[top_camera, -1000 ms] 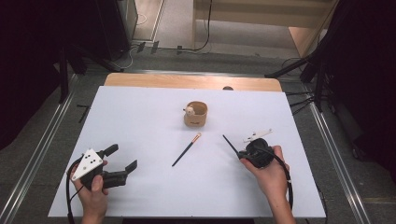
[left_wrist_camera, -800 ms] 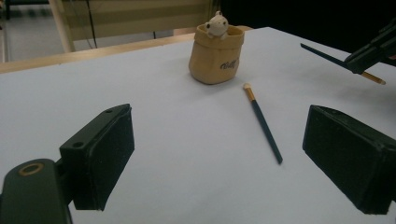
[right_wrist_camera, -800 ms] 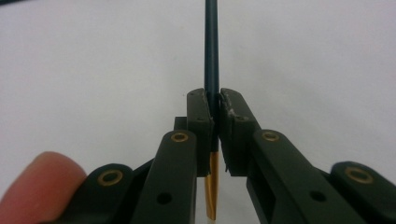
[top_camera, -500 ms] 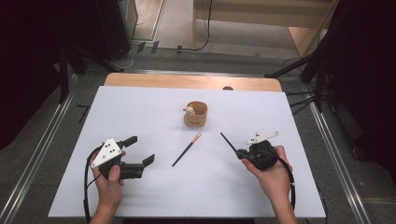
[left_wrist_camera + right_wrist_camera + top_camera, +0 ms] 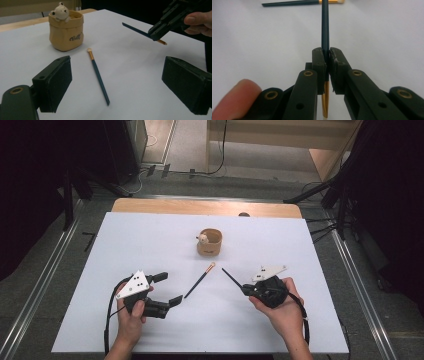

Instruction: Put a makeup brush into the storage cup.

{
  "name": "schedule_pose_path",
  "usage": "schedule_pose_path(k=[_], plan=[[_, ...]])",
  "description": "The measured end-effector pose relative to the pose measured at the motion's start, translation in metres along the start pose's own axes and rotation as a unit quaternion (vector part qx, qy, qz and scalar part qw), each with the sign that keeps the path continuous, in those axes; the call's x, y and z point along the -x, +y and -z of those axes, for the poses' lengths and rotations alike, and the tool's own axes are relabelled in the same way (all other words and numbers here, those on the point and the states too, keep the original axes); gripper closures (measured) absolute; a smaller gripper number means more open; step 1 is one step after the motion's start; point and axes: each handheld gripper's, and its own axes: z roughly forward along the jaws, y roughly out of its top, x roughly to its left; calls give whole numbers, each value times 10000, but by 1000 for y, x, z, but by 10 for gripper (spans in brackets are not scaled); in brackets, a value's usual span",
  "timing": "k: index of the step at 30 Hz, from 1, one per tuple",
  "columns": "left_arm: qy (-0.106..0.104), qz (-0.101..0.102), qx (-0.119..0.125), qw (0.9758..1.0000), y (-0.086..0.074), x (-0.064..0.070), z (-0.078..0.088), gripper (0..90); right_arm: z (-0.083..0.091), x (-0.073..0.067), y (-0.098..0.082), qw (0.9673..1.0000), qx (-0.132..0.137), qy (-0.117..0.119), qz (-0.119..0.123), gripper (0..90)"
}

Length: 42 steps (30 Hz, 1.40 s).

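A tan fabric pouch [image 5: 209,243] with a small bear figure on its rim stands at mid-table. A dark teal makeup brush [image 5: 199,281] with a gold ferrule lies flat in front of it. My left gripper [image 5: 169,288] is open just left of that brush, which lies ahead between the jaws in the left gripper view, untouched [image 5: 98,75]. The pouch [image 5: 65,30] stands beyond it. My right gripper [image 5: 248,290] is shut on a second teal brush [image 5: 325,25], held off the table with its handle pointing up-left. The lying brush [image 5: 299,3] crosses the top of the right gripper view.
A white sheet [image 5: 150,235] covers the table, with a wooden strip [image 5: 200,207] along the far edge. Metal rails run down both sides. The other hand's gripper [image 5: 156,33] hangs over the table's right part in the left gripper view.
My left hand has slid right across the table, bringing its open jaws close to the lying brush. The right gripper has shifted a little left with its brush still clamped.
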Motion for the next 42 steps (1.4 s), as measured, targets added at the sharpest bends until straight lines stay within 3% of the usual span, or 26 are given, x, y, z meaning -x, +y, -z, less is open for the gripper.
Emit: schedule_pose_path(k=[6, 10, 13, 19, 20, 21, 24, 27, 30, 31, 35, 36, 38, 42], plan=[[-402, -49, -71, 9992, 3, 5, -5, 101, -2, -14, 8, 9991, 8, 246, 335, 848], [-535, -80, -186, 9984, 3, 8, -10, 133, -2, -20, 13, 9981, 1, 318, 521, 848], [-754, -83, -280, 9967, 3, 10, -14, 137, -2, -29, 17, 9956, 61, 411, 837, 848], [-1034, -80, -419, 9937, 4, 13, -18, 159, -5, -40, 21, 9912, 93, 652, 1145, 847], [-1034, -80, -419, 9937, 4, 13, -18, 178, -5, -40, 21, 9912, 93, 652, 1145, 847], [-1048, -75, -423, 9936, 5, 14, -19, 207, -7, -44, 22, 9888, 101, 739, 1294, 847], [-1066, -172, -554, 9926, 8, 17, -20, 238, -7, -51, 25, 9860, 100, 807, 1456, 847], [-1072, -127, -574, 9925, 9, 17, -20, 290, -9, -56, 27, 9827, 116, 885, 1625, 847], [-1198, -80, -650, 9906, 9, 17, -21, 339, -10, -59, 28, 9813, 106, 928, 1681, 847], [-1273, -94, -710, 9893, 9, 16, -21, 363, -13, -62, 29, 9794, 80, 954, 1776, 847], [-1346, -68, -765, 9879, 9, 15, -21, 417, -15, -66, 29, 9772, 54, 989, 1879, 847], [-1362, -45, -789, 9875, 9, 15, -22, 469, -17, -68, 30, 9757, 34, 1025, 1937, 847], [-1466, -80, -918, 9849, 9, 16, -23, 507, -18, -70, 30, 9745, 25, 1050, 1982, 847], [-1571, -71, -1026, 9822, 8, 16, -25, 561, -18, -71, 30, 9732, 43, 1070, 2033, 847]])
